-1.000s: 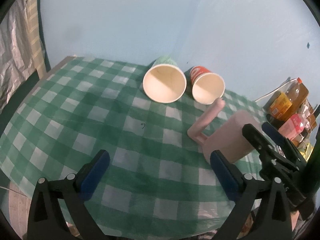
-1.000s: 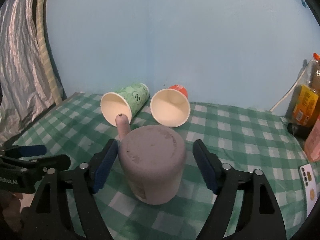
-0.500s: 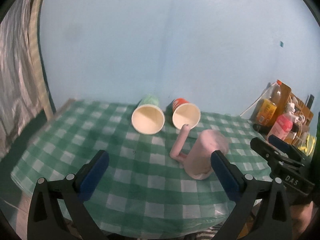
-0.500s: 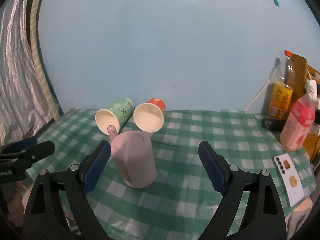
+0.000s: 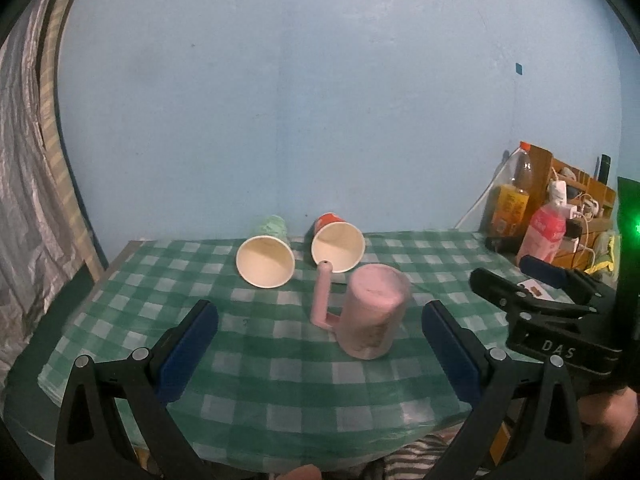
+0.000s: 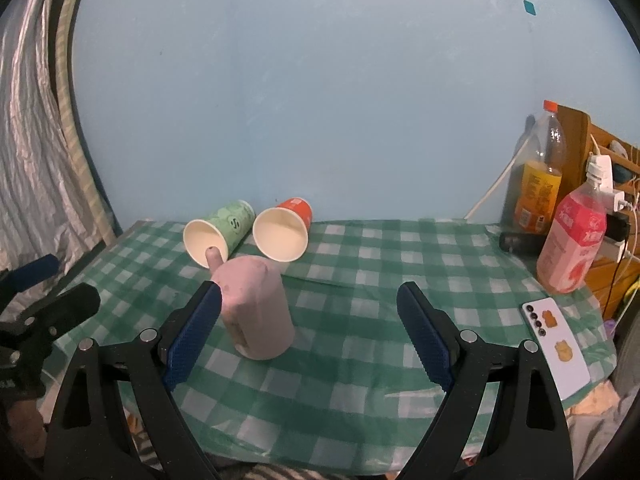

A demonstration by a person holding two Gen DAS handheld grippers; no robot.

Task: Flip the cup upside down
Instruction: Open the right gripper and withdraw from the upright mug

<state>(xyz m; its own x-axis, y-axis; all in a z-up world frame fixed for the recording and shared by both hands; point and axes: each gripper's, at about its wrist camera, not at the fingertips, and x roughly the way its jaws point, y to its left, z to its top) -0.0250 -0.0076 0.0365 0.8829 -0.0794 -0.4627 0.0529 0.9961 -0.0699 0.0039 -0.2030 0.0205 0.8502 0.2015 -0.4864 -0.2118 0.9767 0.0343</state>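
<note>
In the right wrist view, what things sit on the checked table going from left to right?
Green paper cup → pink mug → red paper cup → orange drink bottle → pink bottle.

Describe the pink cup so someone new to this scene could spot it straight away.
On the green checked table, look nearer than the two paper cups lying on their sides by the blue wall. The pink cup stands there upside down, base up. Only it is pink plastic, standing, with a straight handle at its side.
</note>
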